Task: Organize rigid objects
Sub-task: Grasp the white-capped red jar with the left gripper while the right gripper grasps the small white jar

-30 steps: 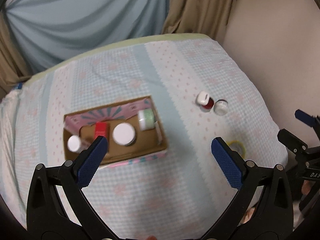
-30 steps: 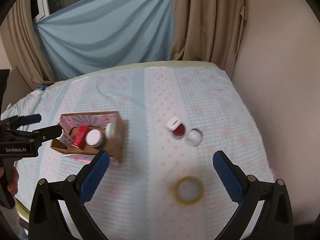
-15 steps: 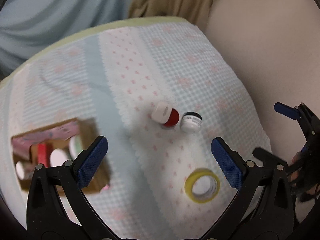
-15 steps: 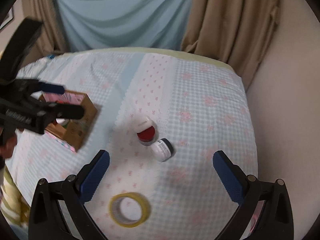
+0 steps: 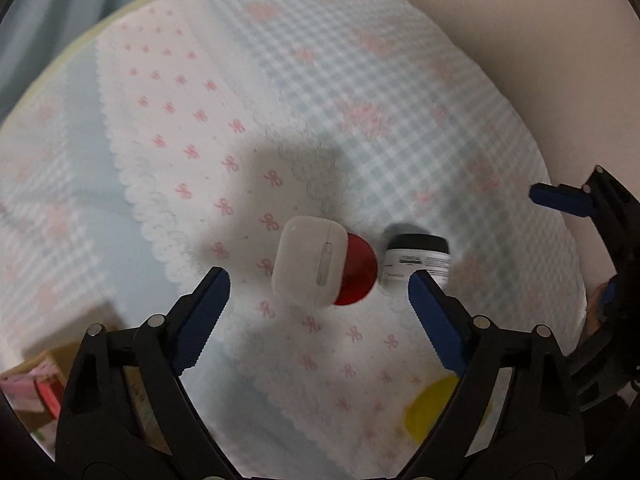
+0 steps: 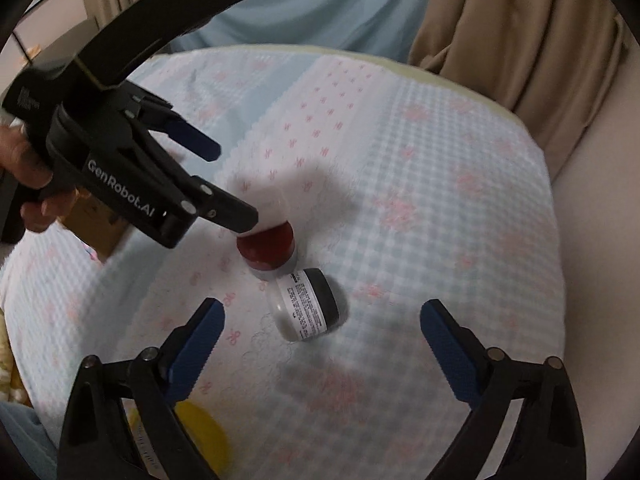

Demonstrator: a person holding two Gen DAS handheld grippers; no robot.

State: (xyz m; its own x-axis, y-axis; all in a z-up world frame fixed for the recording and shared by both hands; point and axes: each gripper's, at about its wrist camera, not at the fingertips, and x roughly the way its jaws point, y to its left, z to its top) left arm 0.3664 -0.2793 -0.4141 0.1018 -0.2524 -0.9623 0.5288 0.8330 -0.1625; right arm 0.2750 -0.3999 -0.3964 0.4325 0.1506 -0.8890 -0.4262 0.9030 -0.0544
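A white earbud case [image 5: 310,266] lies against a red-lidded jar [image 5: 358,276] on the patterned bedcloth; the jar also shows in the right wrist view [image 6: 267,247]. A white jar with a black lid [image 5: 416,258] lies on its side beside them, and shows in the right wrist view [image 6: 308,306] too. My left gripper [image 5: 318,300] is open and hovers just above the case and red jar. My right gripper [image 6: 320,344] is open and empty, close above the black-lidded jar. A yellow tape roll [image 5: 434,410] lies nearer, partly hidden by a finger.
A cardboard box [image 5: 36,392] holding several containers sits at the lower left edge of the left wrist view. The bed edge and a beige wall [image 5: 520,40] are to the right. Curtains [image 6: 500,20] hang behind the bed.
Both grippers have moved down and closer to the jars and earbud case. The left gripper has swung right, away from the box, which now sits at the frame edge.
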